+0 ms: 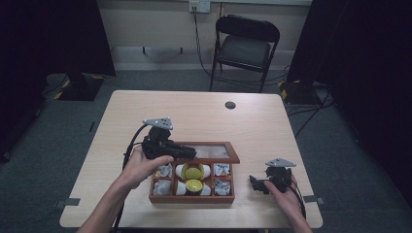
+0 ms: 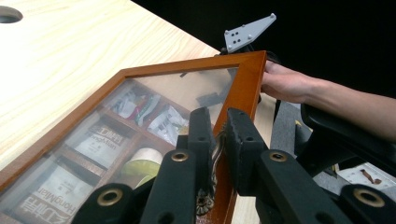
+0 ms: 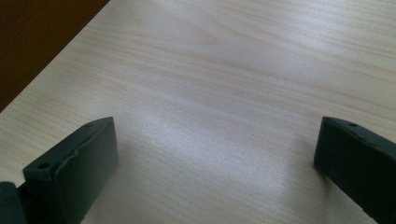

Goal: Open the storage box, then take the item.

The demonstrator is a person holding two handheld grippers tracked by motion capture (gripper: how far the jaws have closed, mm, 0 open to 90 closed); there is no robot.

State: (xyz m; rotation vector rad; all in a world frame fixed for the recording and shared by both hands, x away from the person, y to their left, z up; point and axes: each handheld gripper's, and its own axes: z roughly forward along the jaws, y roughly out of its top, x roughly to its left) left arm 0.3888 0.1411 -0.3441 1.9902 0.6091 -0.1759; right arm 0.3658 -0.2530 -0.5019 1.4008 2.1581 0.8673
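Note:
A brown wooden box [image 1: 192,199] with several compartments sits near the table's front edge. It holds white packets [image 1: 164,171] and two yellow-topped white pots [image 1: 193,171]. Its glass lid [image 1: 214,151] is raised partway on its hinges. My left gripper [image 1: 187,154] is shut on the small metal handle [image 2: 217,154] at the lid's front frame [image 2: 243,88], and the packets show through the glass [image 2: 100,140]. My right gripper [image 1: 255,184] rests on the table just right of the box, open with nothing between its fingers [image 3: 74,163]. The box's dark side [image 3: 37,37] lies to its left.
The light wooden table [image 1: 194,116] has a round cable hole [image 1: 230,105] at the back. A black folding chair [image 1: 245,48] stands beyond the table. Bare tabletop [image 3: 233,70] lies under the right gripper. The person's right hand [image 2: 289,84] shows behind the lid's corner.

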